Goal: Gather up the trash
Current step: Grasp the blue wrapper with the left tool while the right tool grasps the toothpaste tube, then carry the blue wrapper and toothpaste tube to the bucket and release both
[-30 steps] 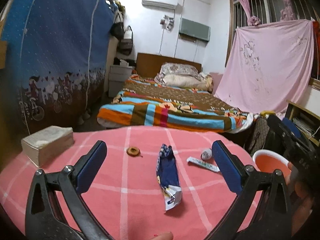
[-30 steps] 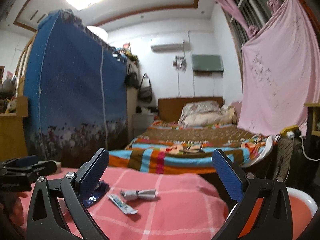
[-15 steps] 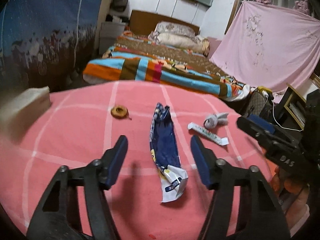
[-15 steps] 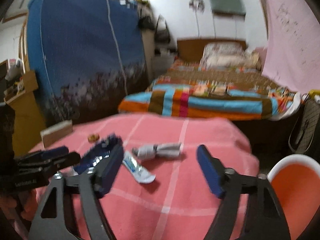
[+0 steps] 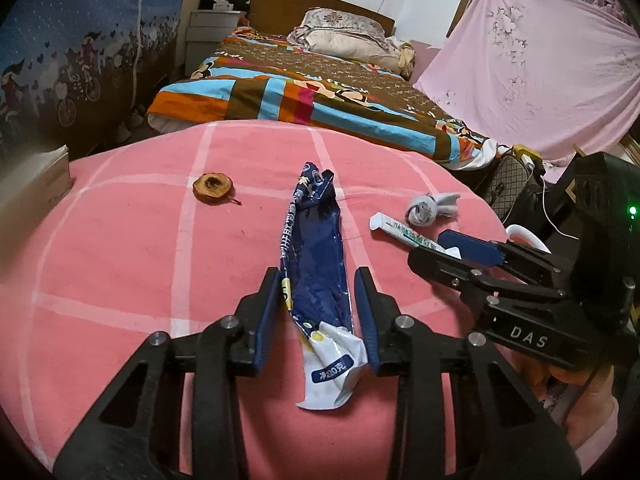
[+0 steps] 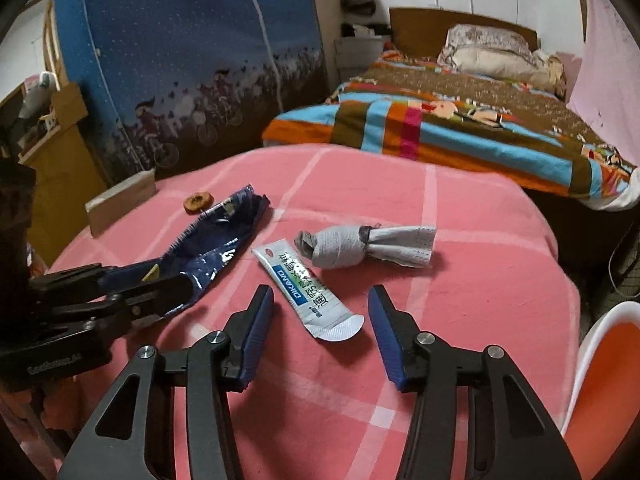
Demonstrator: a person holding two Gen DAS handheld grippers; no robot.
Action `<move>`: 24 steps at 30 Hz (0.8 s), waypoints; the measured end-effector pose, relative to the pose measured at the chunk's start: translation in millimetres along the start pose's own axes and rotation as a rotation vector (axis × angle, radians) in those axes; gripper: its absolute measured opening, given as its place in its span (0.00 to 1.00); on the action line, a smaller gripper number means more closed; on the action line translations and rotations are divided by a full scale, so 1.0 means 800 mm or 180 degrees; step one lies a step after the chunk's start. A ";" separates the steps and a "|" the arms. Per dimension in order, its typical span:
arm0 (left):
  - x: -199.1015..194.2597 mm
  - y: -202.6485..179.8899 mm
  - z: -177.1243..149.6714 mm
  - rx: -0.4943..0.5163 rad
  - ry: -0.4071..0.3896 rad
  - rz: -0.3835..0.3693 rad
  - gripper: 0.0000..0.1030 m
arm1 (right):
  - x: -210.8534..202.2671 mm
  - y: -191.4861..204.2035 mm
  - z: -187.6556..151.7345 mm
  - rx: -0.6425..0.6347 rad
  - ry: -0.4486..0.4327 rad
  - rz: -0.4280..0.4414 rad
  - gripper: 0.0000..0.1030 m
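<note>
On the pink checked counter (image 5: 120,264), near its front edge, a blue snack wrapper (image 5: 316,264) is straddled by the closing left tongs (image 5: 318,312), the pads not yet pressing it. Further right, a flattened toothpaste tube (image 6: 308,284) lies between the pads of the closing right tongs (image 6: 320,328), untouched. A wadded tissue (image 6: 360,246) is seen just beyond the tube.

the table cloth (image 5: 120,280) is coloured pink and crossed by pale checks. the wrapper (image 5: 316,264) is printed dark blue with a white end. the tube (image 6: 308,284) is coloured white with blue and green lettering. the wad of paper (image 6: 352,246) is grey. striped orange, blue and brown is seen on the bedspread (image 5: 304,88).
</note>
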State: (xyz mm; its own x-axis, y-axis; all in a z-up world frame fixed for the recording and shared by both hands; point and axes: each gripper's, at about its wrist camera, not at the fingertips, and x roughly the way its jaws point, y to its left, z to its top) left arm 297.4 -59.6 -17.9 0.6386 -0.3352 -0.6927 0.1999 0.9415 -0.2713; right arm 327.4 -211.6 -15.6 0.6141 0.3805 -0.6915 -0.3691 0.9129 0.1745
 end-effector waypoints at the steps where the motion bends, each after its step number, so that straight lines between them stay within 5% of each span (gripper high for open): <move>1: -0.001 0.000 0.000 -0.0007 0.0002 -0.0001 0.18 | 0.000 -0.002 0.000 0.0022 -0.0002 0.0029 0.41; 8: -0.002 -0.001 0.001 -0.0031 0.0025 0.0042 0.06 | -0.002 0.002 0.000 0.0003 0.0000 0.0078 0.31; 24: -0.027 -0.001 -0.009 -0.0105 -0.0200 0.0325 0.00 | -0.031 0.014 -0.013 -0.0052 -0.0277 0.0061 0.28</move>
State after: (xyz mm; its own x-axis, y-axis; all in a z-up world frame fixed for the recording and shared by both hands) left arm 277.9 -53.2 -7.2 0.6999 -0.2339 -0.6749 0.1076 0.9686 -0.2241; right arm 301.0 -212.6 -3.9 0.6650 0.4099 -0.6243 -0.3923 0.9030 0.1751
